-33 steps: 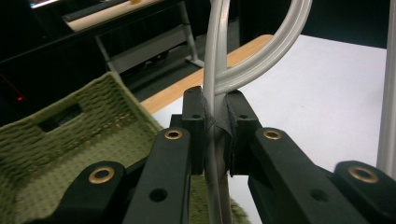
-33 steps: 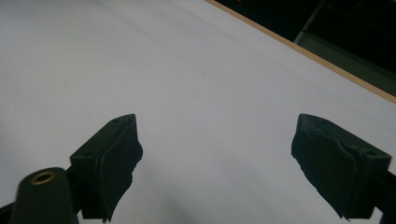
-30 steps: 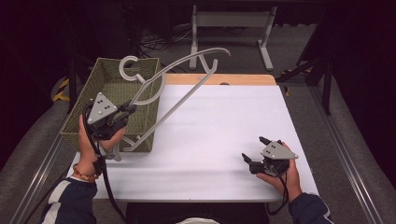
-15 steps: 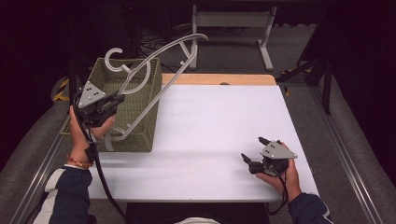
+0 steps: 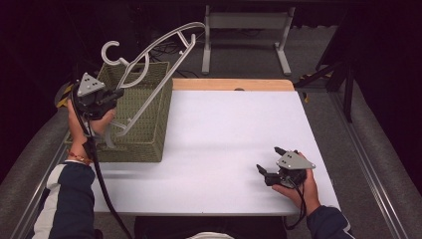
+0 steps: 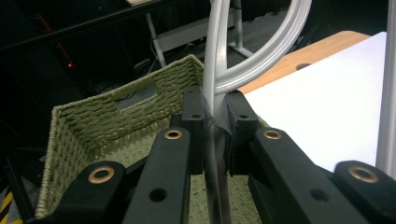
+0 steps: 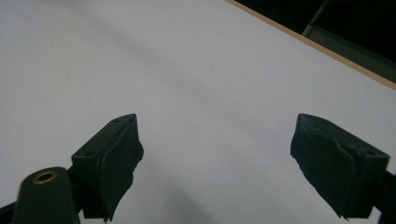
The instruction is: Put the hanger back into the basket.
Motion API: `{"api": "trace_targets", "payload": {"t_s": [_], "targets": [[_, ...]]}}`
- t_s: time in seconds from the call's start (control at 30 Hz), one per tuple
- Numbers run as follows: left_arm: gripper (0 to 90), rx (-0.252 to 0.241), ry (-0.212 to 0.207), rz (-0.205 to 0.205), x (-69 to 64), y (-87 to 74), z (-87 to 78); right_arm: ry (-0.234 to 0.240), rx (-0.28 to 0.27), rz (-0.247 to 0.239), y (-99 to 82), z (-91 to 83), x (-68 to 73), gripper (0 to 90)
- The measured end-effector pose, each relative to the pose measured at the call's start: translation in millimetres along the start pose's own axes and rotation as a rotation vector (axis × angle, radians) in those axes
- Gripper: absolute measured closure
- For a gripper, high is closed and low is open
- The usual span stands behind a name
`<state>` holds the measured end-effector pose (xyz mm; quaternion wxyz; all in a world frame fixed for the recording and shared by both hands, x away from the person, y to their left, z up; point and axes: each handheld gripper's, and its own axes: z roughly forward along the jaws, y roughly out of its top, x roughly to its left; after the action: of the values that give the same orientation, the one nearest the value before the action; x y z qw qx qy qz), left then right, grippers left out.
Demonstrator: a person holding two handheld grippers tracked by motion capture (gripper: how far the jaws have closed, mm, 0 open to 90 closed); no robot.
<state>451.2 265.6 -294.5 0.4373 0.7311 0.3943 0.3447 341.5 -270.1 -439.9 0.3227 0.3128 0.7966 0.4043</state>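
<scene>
Left gripper (image 5: 115, 94): jaws are clamping a bar of the hanger (image 5: 149, 55), seen pinched between the pads (image 6: 201, 122) in the left gripper view. The left hand (image 5: 92, 122) is holding it above the basket (image 5: 149, 134).

Hanger: grey, plastic, is hanging in the air over the basket, tilted, its hook (image 5: 113, 52) pointing up and left, its far end reaching past the table's back edge. Its lower end is dipping into the basket.

Basket: green, woven, is sitting at the table's left edge.

Right gripper (image 5: 267, 167): jaws are standing wide apart, holding nothing, low over the white table (image 5: 224, 129) near its front right corner, well apart from the basket. The right hand (image 5: 301, 186) is gripping it.
</scene>
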Motion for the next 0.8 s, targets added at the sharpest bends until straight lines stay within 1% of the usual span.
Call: {"api": "trace_targets", "payload": {"t_s": [0.1, 0.13, 0.27, 0.3, 0.4, 0.5, 0.6, 0.63, 0.67, 0.77, 0.8], "targets": [[81.5, 0.011, 0.008, 0.009, 5.1, 1.6, 5.9, 0.001, 0.002, 0.001, -0.5, 0.3, -0.2, 16.0], [81.5, 0.020, 0.018, 0.018, 7.5, 2.7, 9.2, 0.000, 0.005, 0.005, -0.8, 0.6, -0.4, 16.1], [81.5, 0.040, 0.034, 0.018, 16.1, 3.7, 19.2, -0.001, 0.017, 0.013, -2.7, 2.6, -1.6, 16.5], [81.5, 0.050, 0.039, 0.024, 17.8, 3.3, 21.6, 0.000, 0.017, 0.011, -2.7, 2.3, -1.3, 16.5], [81.4, 0.059, 0.045, 0.024, 19.9, 1.8, 25.3, -0.004, 0.015, 0.005, -2.2, 1.8, -0.8, 16.5], [81.4, 0.083, 0.051, 0.022, 23.5, -1.3, 33.0, -0.001, 0.020, 0.007, -2.9, 2.8, -0.9, 16.6], [81.4, 0.109, 0.061, 0.029, 26.8, -4.3, 38.2, 0.000, 0.023, 0.002, -2.9, 3.4, -0.7, 16.6], [81.4, 0.117, 0.062, 0.024, 28.2, -6.0, 40.3, 0.002, 0.023, 0.002, -2.8, 3.2, -0.5, 16.6], [81.4, 0.126, 0.069, 0.029, 29.2, -7.2, 41.2, 0.002, 0.022, 0.001, -2.8, 2.8, -0.4, 16.6], [81.4, 0.143, 0.082, 0.024, 32.9, -10.8, 43.6, -0.002, 0.024, 0.006, -3.3, 2.9, -1.0, 16.8], [81.4, 0.147, 0.092, 0.023, 33.9, -12.4, 44.4, -0.002, 0.025, 0.006, -3.5, 3.2, -1.2, 16.9]]}}
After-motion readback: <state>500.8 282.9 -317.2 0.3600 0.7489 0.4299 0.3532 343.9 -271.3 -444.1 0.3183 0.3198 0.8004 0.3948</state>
